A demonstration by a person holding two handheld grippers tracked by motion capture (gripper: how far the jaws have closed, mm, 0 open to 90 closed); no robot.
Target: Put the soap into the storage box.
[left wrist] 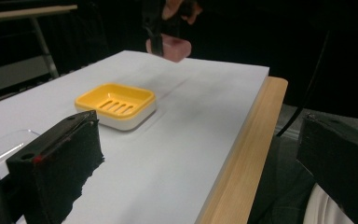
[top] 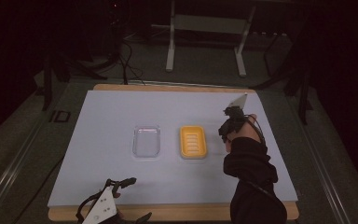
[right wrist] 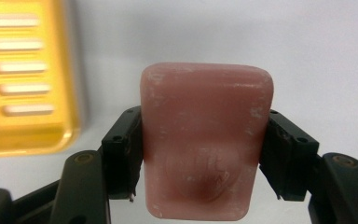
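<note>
A pink bar of soap (right wrist: pixel 205 140) is clamped between the two black jaws of my right gripper (right wrist: pixel 200 158), one jaw pressed on each long side. In the high view that gripper (top: pixel 227 127) hovers just right of the yellow slotted soap dish (top: pixel 192 142), and the soap (left wrist: pixel 171 48) hangs a little above the table. A clear plastic lid or tray (top: pixel 147 141) lies left of the dish. My left gripper (top: pixel 121 183) rests at the near left edge, its jaws wide apart with nothing between them.
A pale sheet (top: pixel 112 116) covers a wooden board (top: pixel 177 212), whose bare edge runs along the near side. A metal stand (top: pixel 205 32) and cables lie on the dark floor behind the table.
</note>
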